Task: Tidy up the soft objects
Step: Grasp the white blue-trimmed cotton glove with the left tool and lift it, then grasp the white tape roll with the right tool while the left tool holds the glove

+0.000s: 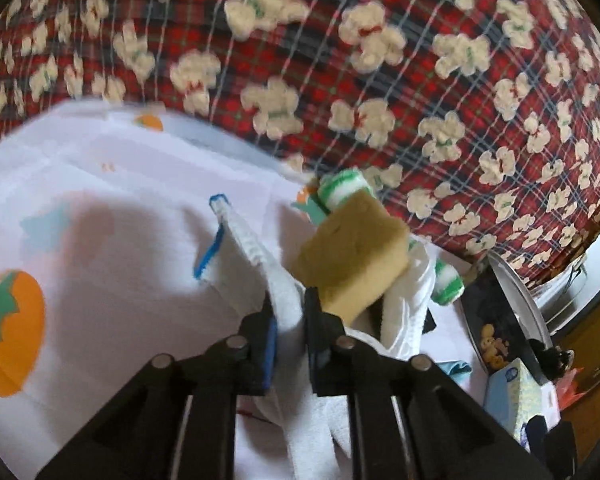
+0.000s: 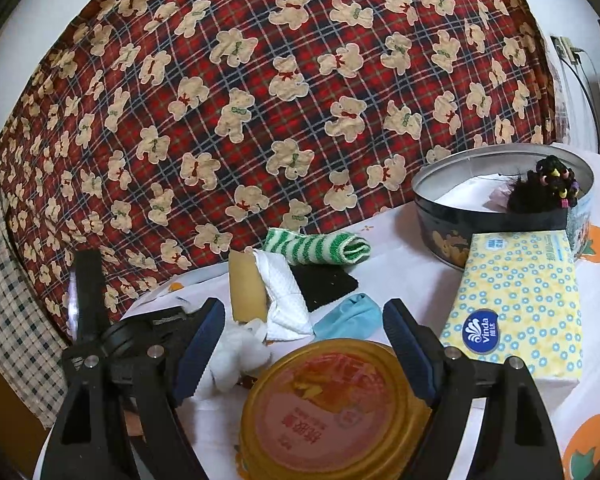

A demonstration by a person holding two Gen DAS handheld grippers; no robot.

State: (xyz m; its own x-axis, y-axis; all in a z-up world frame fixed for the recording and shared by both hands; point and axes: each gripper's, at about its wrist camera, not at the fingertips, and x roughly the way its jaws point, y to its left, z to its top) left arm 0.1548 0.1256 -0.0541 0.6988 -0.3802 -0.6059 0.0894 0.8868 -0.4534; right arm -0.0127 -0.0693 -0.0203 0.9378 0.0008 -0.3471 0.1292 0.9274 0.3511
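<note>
My left gripper (image 1: 288, 300) is shut on a white waffle cloth with blue trim (image 1: 244, 248), held up off the table. Just right of it lie a tan sponge (image 1: 352, 252), a green-striped cloth (image 1: 344, 190) and another white cloth (image 1: 408, 300). In the right wrist view my right gripper (image 2: 304, 320) is open and empty above a round gold-rimmed lid (image 2: 332, 412). Ahead of it lie the tan sponge (image 2: 246, 284), a white cloth (image 2: 288, 300), a black pad (image 2: 324, 282), a light blue cloth (image 2: 350, 316) and the green-striped cloth (image 2: 320, 246). The left gripper shows at the lower left (image 2: 112, 340).
A round tin (image 2: 500, 216) holding white cloth and a black hair bundle (image 2: 548, 188) stands at the back right. A yellow Vinda tissue pack (image 2: 520, 300) lies in front of it. The tablecloth (image 1: 100, 280) is white with orange fruit. A red plaid bear quilt (image 2: 260, 100) rises behind.
</note>
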